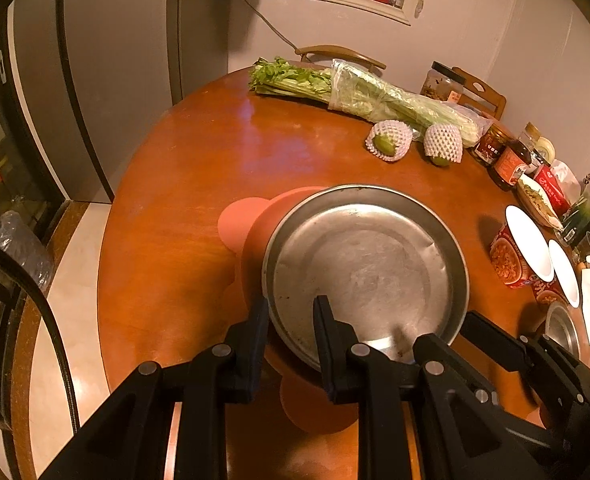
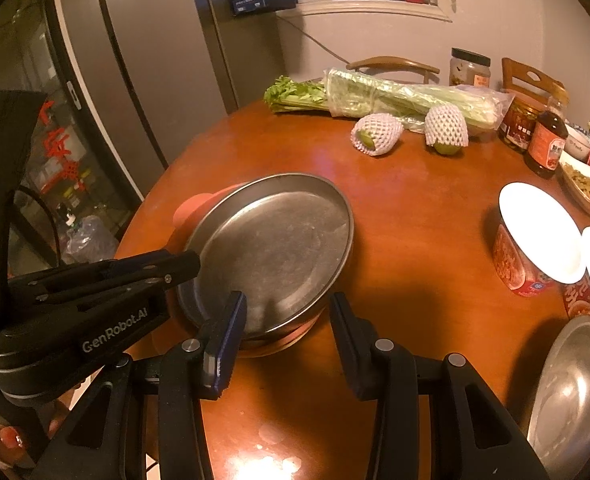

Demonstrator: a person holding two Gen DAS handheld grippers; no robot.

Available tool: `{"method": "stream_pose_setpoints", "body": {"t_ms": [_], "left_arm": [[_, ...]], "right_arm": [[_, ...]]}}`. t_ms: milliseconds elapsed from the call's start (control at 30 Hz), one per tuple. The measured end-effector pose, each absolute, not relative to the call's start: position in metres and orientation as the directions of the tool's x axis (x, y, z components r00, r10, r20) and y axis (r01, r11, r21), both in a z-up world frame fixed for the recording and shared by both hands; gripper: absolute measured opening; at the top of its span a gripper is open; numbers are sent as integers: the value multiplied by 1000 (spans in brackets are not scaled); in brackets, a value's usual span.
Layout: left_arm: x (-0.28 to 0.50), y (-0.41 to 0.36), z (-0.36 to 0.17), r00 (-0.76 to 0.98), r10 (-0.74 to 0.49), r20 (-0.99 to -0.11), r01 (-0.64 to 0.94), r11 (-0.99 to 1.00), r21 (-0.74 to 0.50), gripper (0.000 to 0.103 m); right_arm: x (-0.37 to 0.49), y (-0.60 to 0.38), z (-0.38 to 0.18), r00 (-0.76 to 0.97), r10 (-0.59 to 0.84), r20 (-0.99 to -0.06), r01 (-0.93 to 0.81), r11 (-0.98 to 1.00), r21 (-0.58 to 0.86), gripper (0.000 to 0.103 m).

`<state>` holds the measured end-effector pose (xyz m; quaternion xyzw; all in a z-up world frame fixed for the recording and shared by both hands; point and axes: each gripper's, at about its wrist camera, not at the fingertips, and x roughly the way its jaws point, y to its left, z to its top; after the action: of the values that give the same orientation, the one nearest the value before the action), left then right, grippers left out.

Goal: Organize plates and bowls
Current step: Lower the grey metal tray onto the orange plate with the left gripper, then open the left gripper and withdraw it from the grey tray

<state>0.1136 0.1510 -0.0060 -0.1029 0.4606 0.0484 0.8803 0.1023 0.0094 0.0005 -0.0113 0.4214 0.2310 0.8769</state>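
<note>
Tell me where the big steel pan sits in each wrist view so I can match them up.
Left wrist: steel pan is centre frame on the pink mat, its near rim clamped by the left gripper.
Right wrist: steel pan is left of centre, its near edge between the right gripper's open jaws.
Shared landmark: the wrapped celery at the table's far edge.

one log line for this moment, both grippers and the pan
left gripper: shut on steel pan rim | right gripper: open, straddling rim | pan: on pink mat

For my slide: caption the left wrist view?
Left hand-held gripper clamps the steel plate's rim above a pink mat.
</note>
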Motion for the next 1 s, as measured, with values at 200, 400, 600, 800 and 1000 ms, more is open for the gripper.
{"method": "stream_pose_setpoints", "body": {"t_ms": [200,400,600,800,1000], "left_arm": [[111,153,-6,574,-32,-818,-174,972,-160,24],[106,155,-3,583,-36,-812,-172,971,-166,24],[103,158,0,595,-38,-803,-177,968,-178,31],[101,159,5,613,-34,-790,-180,967,-181,33],[99,157,13,632,-22,-775,-183,967,-177,39]], "right_arm": [[104,8,-1,537,404,-741,-412,892,188,45],[107,8,-5,533,406,-742,-409,892,194,45],[111,14,-7,525,408,-747,-418,888,191,45],[113,17,-8,522,405,-750,-429,885,179,45],[112,12,-3,533,415,-738,-428,884,188,45]]}}
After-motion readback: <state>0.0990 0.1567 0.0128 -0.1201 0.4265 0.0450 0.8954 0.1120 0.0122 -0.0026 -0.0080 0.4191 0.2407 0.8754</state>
